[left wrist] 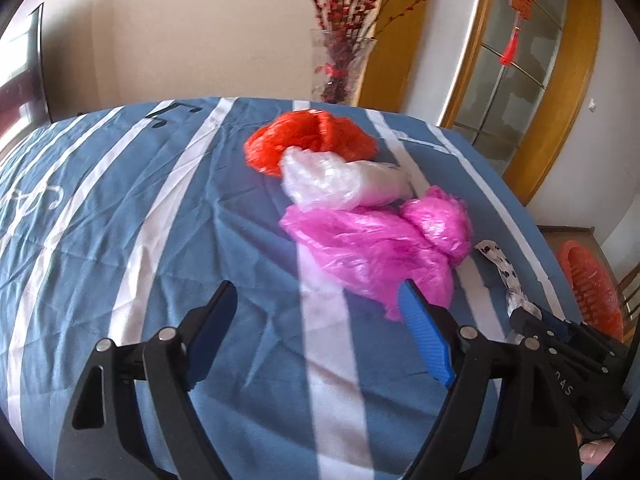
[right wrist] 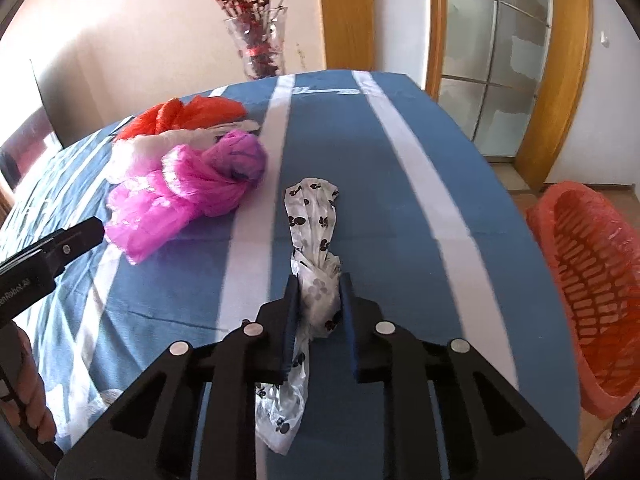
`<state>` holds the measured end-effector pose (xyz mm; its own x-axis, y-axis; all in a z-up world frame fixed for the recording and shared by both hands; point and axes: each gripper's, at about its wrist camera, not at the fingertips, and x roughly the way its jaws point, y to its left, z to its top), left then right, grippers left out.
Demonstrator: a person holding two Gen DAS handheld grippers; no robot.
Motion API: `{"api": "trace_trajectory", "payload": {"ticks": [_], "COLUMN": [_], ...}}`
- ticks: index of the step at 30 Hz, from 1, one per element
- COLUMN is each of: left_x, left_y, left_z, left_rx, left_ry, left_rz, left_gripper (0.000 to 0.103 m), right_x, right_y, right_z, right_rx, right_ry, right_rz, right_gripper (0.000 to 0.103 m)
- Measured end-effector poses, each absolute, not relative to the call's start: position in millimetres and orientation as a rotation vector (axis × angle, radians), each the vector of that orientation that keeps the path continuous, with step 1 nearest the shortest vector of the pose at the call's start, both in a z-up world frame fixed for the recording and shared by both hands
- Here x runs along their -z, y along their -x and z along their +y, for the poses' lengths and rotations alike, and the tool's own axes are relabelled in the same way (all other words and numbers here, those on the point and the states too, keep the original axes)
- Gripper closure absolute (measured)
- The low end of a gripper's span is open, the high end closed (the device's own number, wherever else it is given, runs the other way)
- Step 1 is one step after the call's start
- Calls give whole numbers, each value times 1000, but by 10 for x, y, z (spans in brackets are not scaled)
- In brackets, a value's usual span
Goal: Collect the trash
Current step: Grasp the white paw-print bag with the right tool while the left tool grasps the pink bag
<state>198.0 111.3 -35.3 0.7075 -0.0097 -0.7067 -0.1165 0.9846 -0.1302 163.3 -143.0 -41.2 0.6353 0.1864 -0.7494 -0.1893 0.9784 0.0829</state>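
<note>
Blue cloth with white stripes fills the table, and off its edge at three o'clock in the right wrist view waits the orange slatted basket, lined with thin orange plastic. Up at ten o'clock sits the heap of bags: pink bag nearest, white bag behind it, red bag furthest back, all touching. Dead centre is the white bag with black paw prints, twisted long and knotted, stretched from twelve o'clock down to six. The right gripper has both pads squeezed onto that knot, jaws nearly together, with the loose tail trailing below. In the left wrist view, the left gripper hangs wide apart and empty above a white stripe, the pink bag lying just beyond its right-hand blue pad at one o'clock.
</note>
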Motion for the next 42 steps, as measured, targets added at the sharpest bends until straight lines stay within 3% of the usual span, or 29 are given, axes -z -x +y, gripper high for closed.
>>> {"api": "trace_trajectory", "payload": {"ticks": [16,23,25,30,42], "left_x": [458,588,595,581,388], "left_y": [-2449,-2488,-2474,-2390,-2184], "left_z": [451,529,537,550,367], "left_rx": [17,33,38,69,174], "left_ry": [-17,43,42,70,126], "left_rz": [835,894,893,882,835], "left_gripper": [21,47,58,74,78], "right_x": [421,417,402,347,177], "right_y": [-1644,-1622,-1615,-1571,-1425], "right_z": [-1972,-2009,-2014,-2057,-2265], "right_rx": [-123,-125,-125,-121,-88], "right_ry": [-80,-98,-101,-111,-135], "right_rz": [854,848,844,826,774], "right_gripper": [84,84,84,84,84]}}
